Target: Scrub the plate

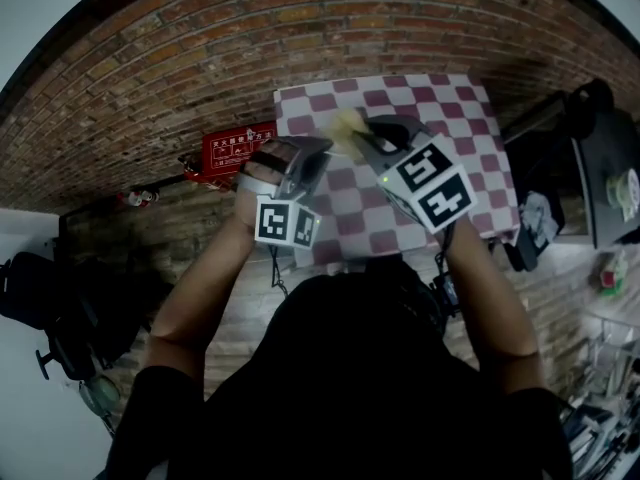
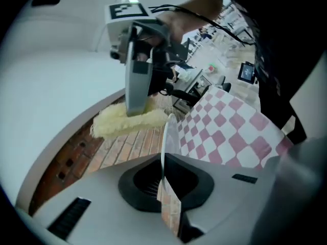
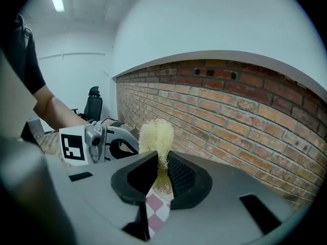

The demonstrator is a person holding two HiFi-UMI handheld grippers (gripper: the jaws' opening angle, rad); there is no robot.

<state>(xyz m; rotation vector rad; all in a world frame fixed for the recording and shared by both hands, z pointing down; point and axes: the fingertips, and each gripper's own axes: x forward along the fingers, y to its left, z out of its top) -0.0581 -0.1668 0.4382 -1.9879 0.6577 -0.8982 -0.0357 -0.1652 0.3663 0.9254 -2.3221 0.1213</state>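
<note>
The plate [image 2: 166, 137] is held up in the air, edge-on to the left gripper view, its thin rim pinched in the left claw [image 2: 166, 185], whose jaws are nearly together on it. The right claw [image 3: 158, 175] is clamped on a yellow fibrous scrubber [image 3: 156, 134], with a tuft standing up past the jaws. From the plate's rim the scrubber sits at about 10 o'clock, just beside the rim's far end. I cannot tell whether the two touch.

The main risk, as I judge it, is the grip on the plate. Only a narrow bite of rim is held, so sideways pressure from scrubbing could lever the plate round in the jaws or work it loose. Pushing hard far from the pinch point would make that worse.

In the head view both claws hang over the near edge of the checked counter [image 1: 450, 108], which lies at 12 o'clock from the person, with brick floor [image 1: 150, 88] all around. A dropped plate could miss the counter and break on the brick.

The scrubber is soft and held by a small part of itself. Dragging it firmly across the plate could pull it out of the jaws, or bring the hard jaw tips against the plate
</note>
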